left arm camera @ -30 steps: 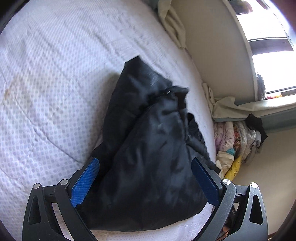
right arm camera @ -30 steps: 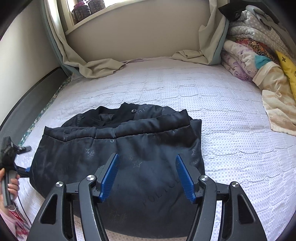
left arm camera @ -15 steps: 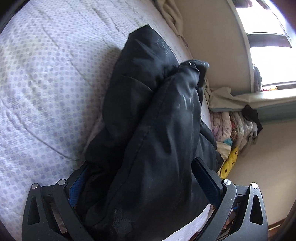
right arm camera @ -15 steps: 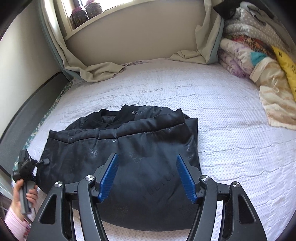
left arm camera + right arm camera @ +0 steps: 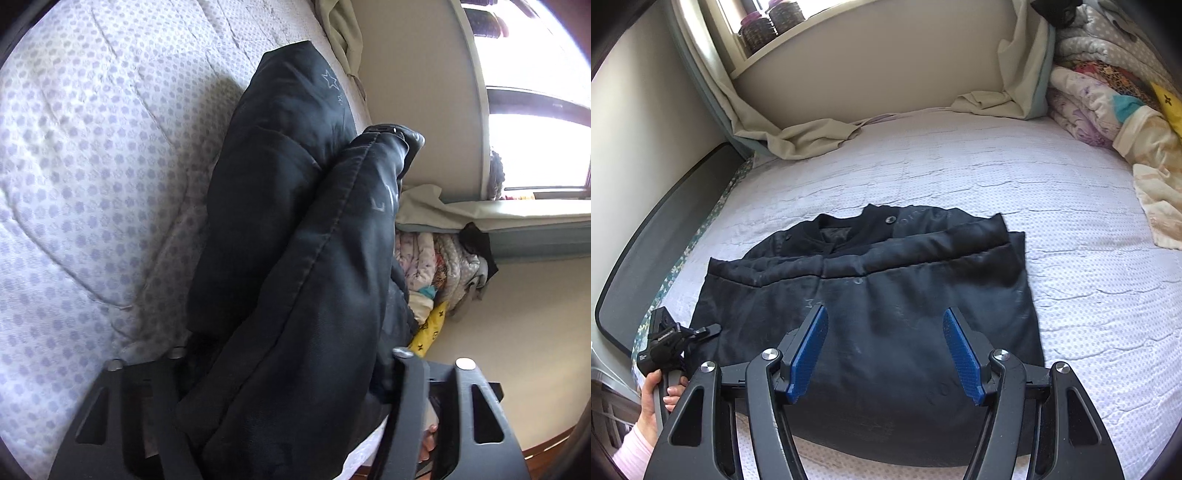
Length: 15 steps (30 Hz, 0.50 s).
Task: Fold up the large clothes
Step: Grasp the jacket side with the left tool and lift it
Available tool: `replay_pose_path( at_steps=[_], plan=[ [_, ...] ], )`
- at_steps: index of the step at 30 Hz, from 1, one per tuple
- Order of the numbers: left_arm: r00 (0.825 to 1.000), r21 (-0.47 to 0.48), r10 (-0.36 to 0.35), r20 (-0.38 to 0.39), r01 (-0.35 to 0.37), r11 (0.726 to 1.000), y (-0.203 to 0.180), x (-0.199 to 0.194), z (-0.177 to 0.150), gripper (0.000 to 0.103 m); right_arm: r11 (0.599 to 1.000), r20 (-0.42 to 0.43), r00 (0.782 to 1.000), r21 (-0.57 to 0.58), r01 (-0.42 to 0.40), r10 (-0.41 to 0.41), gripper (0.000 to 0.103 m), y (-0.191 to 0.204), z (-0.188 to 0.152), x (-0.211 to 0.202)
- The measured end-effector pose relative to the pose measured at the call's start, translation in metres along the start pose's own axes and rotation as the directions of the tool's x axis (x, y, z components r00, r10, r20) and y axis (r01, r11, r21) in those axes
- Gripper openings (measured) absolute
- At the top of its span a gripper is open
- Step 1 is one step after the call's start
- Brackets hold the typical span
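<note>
A black padded jacket (image 5: 871, 295) lies folded on the bed, collar toward the window. In the left wrist view the jacket's (image 5: 303, 258) edge bulges up between my left gripper's (image 5: 288, 354) jaws, which are closing on it; the fabric hides both pads. The right wrist view shows that left gripper (image 5: 705, 330) at the jacket's left edge, held by a hand (image 5: 652, 391). My right gripper (image 5: 882, 350) hovers over the jacket's near part with its blue pads (image 5: 809, 354) spread apart and nothing pinched between them.
The white dotted quilt (image 5: 1015, 177) covers the bed. Folded blankets (image 5: 1108, 107) are piled at the right, beige curtains (image 5: 798, 136) droop onto the back edge, and a dark bed frame (image 5: 665, 236) runs along the left. Jars (image 5: 772, 22) stand on the windowsill.
My left gripper sank and pushed onto the jacket's edge, and its jaws narrowed around the fabric, which now covers the blue pads. The right gripper stayed over the jacket.
</note>
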State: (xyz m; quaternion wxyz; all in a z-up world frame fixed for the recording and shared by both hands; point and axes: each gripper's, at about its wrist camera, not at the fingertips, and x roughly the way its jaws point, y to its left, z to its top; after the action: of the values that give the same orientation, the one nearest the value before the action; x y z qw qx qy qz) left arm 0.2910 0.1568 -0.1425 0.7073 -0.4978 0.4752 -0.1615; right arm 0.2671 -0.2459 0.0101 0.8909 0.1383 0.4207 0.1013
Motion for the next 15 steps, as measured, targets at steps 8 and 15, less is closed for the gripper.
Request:
replay_pose_path(
  at_steps=[8, 15],
  plan=[
    [0.998, 0.011, -0.062, 0.023, 0.062, 0.998, -0.019, -0.011, 0.003, 0.033, 0.999, -0.002, 0.999, -0.038, 0.036, -0.036, 0.024, 0.011, 0.002, 0.008],
    [0.996, -0.013, -0.085, 0.040, 0.086, 0.996, 0.007, -0.036, 0.008, 0.031, 0.996, 0.013, 0.999, -0.074, 0.039, -0.038, 0.013, 0.014, -0.009, 0.016]
  ],
)
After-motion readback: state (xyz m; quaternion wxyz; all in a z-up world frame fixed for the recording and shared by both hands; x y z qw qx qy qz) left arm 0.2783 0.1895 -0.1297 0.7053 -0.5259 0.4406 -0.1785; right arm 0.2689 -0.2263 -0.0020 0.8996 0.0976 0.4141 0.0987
